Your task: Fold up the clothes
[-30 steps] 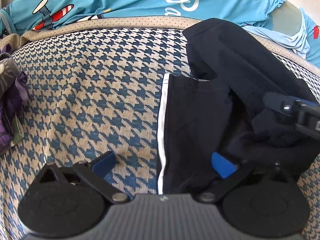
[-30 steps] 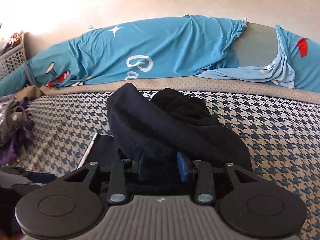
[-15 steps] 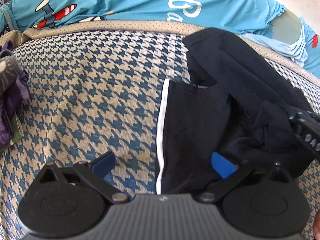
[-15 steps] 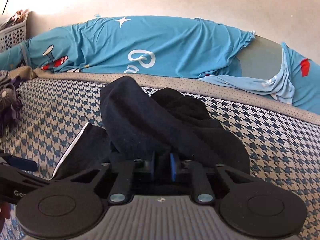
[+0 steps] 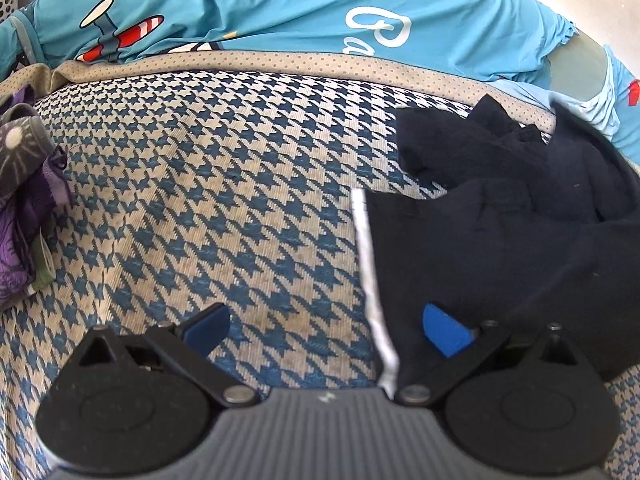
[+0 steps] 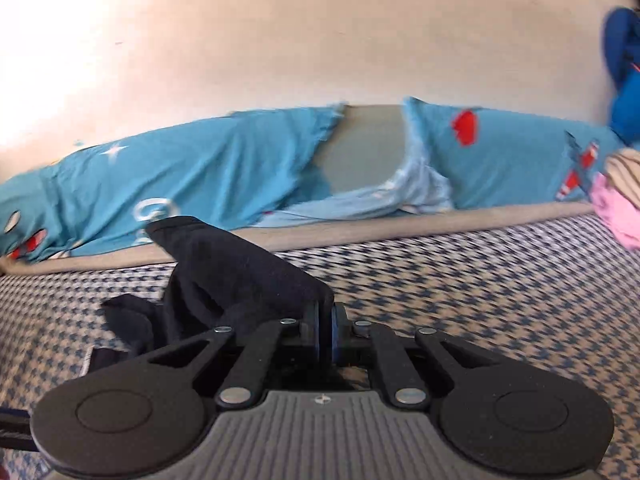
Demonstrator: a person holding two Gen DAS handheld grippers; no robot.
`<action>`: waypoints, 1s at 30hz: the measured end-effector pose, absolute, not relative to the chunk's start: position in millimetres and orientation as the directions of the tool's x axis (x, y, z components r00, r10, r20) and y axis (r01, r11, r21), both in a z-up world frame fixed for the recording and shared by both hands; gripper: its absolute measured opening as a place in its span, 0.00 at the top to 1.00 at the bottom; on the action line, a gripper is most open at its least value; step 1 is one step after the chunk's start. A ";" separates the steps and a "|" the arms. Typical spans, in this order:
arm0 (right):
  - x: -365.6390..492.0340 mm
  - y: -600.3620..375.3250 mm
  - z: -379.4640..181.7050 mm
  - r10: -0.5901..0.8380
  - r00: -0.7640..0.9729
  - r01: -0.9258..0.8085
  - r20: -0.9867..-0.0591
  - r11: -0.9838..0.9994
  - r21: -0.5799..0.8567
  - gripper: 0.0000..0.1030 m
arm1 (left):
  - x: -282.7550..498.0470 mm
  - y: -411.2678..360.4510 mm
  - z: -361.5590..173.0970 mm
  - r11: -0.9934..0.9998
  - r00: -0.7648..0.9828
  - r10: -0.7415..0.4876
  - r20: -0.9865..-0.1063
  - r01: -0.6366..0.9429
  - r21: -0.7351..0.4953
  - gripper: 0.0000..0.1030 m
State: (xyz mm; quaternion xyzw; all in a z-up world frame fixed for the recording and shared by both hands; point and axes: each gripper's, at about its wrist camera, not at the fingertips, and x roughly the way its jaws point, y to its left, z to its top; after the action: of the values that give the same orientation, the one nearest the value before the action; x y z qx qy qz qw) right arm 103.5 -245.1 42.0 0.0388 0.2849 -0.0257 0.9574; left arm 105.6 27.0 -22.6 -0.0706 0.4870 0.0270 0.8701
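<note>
A black garment (image 5: 500, 248) with a white side stripe (image 5: 370, 276) lies crumpled on the houndstooth bed cover, at the right of the left wrist view. My left gripper (image 5: 324, 328) is open, low over the cover; its right finger (image 5: 444, 334) rests on the garment's near edge. My right gripper (image 6: 325, 330) is shut on a fold of the black garment (image 6: 236, 276) and holds it lifted and stretched to the right above the bed.
A blue printed sheet (image 5: 280, 12) covers pillows along the wall. A purple and grey clothes pile (image 5: 24, 208) sits at the left. Pink and striped clothes (image 6: 618, 204) lie at the far right. The houndstooth cover (image 5: 200, 200) spreads in between.
My right gripper closed on the garment's fold and pulled it up and to the right, out of the left wrist view. The garment's raised part shifted right. My left gripper stayed open.
</note>
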 end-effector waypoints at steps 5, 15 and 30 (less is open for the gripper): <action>102.2 -281.1 35.3 -0.099 0.774 0.185 -0.625 0.980 0.073 0.94 | 106.6 21.8 -26.5 0.990 0.514 -0.034 -0.857 -0.099 -0.099 0.00; 90.1 -318.7 32.7 -0.158 0.730 0.271 -0.665 0.960 0.068 0.92 | 103.9 3.4 -33.2 0.996 0.507 -0.040 -0.861 -0.049 -0.076 0.00; 99.6 -244.5 46.1 0.192 0.793 -0.115 -0.579 0.979 0.168 0.89 | 89.1 -19.6 -33.4 0.994 0.501 -0.106 -0.859 0.055 -0.090 0.00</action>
State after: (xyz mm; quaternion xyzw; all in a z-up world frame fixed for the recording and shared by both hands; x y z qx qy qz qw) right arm 99.6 -244.5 46.1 0.0622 0.3115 0.0813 0.9447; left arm 89.1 -19.6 -33.4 -0.0257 0.4972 -0.0463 0.8660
